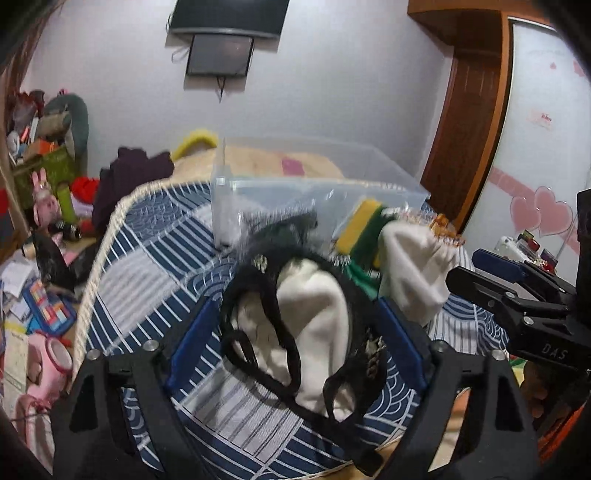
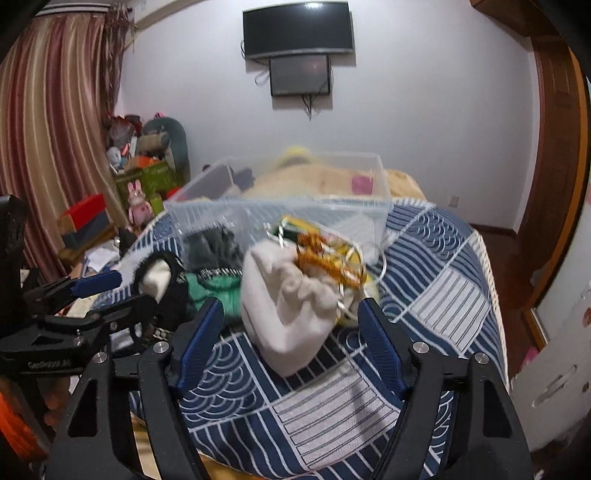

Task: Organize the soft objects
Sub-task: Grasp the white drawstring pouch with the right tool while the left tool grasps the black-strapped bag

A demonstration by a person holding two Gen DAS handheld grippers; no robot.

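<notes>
A white cloth item with black trim and straps [image 1: 314, 317] lies on the blue patterned bed cover between the open blue pads of my left gripper [image 1: 299, 332]. A white drawstring pouch [image 2: 291, 306] with an orange-gold cord [image 2: 321, 258] lies between the open pads of my right gripper [image 2: 291, 325]. The pouch also shows in the left wrist view [image 1: 413, 266]. Yellow and green soft items [image 1: 362, 229] lie behind them. A clear plastic bin [image 1: 295, 192] stands further back; in the right wrist view [image 2: 295, 206] it holds a dark item.
The bed cover [image 2: 436, 280] drops off at its left and right edges. Toys, boxes and papers [image 1: 40, 221] crowd the floor on the left. A wooden door [image 1: 465, 110] and a wardrobe are on the right. A screen [image 2: 295, 29] hangs on the far wall.
</notes>
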